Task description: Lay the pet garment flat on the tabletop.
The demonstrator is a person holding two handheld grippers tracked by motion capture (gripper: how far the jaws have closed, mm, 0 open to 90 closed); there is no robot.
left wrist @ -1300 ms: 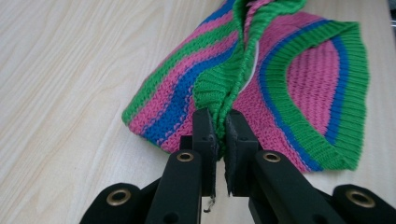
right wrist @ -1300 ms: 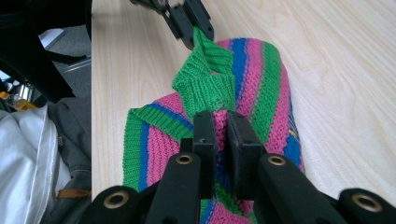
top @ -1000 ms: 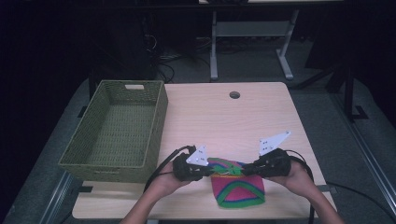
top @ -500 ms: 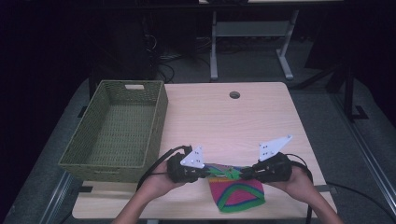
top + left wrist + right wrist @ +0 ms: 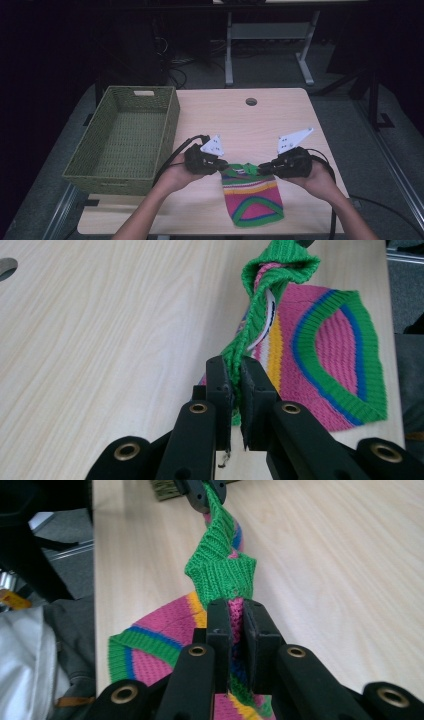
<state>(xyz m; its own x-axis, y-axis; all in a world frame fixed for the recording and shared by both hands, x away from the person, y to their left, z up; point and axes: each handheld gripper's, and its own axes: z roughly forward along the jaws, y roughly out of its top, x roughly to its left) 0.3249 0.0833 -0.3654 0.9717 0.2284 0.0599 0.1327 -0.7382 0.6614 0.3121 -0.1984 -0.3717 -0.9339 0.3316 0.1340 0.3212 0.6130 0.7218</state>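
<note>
Stretching between two hand-held grippers, a striped knitted sock in pink, green, yellow and blue is held by its green cuff above the near edge of a light wooden table. The left gripper is clamped on one corner of the cuff, and the right gripper is clamped on the opposite corner, so the cuff edge is pulled into a band between them. In the left gripper view, green ribbed fabric is pinched between the two black jaws, with the rest of the sock spread flat on the table beyond. In the right gripper view, the jaws are likewise closed on the knit. The sock's rounded toe end lies on the tabletop, pointing towards the person. A green woven basket stands on the left side of the table, well apart from the sock.
</note>
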